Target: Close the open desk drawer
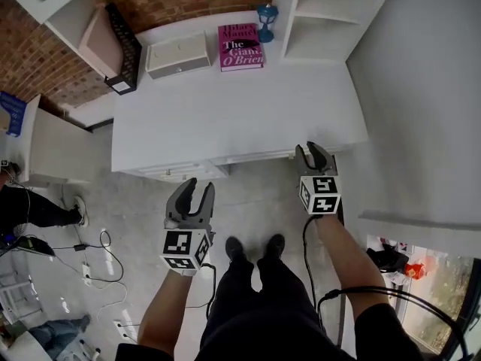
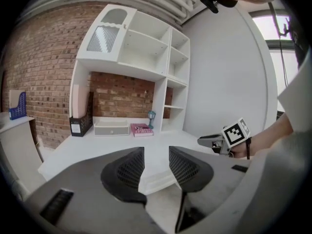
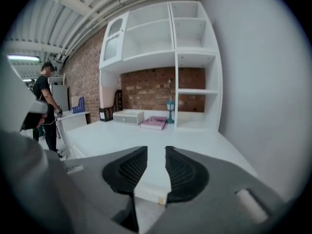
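Because the head view looks almost straight down, the desk drawer (image 1: 186, 173) shows only as a narrow white strip under the tabletop's (image 1: 225, 111) near edge; how far it stands out is hard to judge. Both forearms (image 1: 167, 307) reach forward, cut off at the bottom edge. The left tool (image 1: 199, 188) hovers just short of the drawer, jaws slightly apart, empty. The right tool (image 1: 314, 153) is by the tabletop's near right corner, jaws likewise parted, holding nothing.

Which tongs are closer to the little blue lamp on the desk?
Right. The right tongs are at the front edge of the desk, across the top from the blue lamp. The left tongs hang farther back over the floor.
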Demonstrator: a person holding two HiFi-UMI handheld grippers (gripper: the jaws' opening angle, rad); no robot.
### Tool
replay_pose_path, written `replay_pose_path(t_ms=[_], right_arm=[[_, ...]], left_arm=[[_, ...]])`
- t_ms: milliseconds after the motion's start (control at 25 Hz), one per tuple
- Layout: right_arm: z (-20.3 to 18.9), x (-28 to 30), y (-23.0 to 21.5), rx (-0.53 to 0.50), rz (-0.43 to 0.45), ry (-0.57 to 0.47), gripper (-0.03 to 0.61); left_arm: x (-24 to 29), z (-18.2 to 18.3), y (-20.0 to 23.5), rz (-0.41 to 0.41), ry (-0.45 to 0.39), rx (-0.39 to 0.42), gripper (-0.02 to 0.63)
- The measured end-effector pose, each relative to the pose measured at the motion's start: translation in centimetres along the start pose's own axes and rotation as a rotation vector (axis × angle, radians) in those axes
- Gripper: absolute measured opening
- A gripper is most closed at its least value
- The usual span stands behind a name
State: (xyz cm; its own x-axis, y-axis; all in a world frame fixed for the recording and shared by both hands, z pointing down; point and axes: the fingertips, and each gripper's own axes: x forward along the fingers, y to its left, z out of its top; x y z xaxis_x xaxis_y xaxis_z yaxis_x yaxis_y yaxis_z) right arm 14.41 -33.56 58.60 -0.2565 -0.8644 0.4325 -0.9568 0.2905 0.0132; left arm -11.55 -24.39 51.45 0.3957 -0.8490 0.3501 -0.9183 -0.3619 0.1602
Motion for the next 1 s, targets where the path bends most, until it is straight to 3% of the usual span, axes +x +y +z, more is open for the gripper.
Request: replay_pose_path(t_ms=[200,400,760,1000], right_arm=[[10.6,-5.6,-0.3,0.014,-0.039,-0.193,0.054],[19.0,-10.9,-0.2,0.019,-0.054,-0.344,0.060],[27.8,-17.6,2.0,-0.026,-0.043,-0.506,0.051],[30.9,-21.6,4.2,-0.087,-0.011,-0.567,0.049]], left_arm=[[-1.7,7.9,-0.2,0.011,-0.128,0.057,0.156],[-3.6,15.3,-1.2,0.010,-0.257,0.113,0.155],[-6.8,23.3,-3.0,0.024,-0.400,0.151,0.155],[-9.3,27.0,-4.6,0.019,-0.482,0.154,0.155]])
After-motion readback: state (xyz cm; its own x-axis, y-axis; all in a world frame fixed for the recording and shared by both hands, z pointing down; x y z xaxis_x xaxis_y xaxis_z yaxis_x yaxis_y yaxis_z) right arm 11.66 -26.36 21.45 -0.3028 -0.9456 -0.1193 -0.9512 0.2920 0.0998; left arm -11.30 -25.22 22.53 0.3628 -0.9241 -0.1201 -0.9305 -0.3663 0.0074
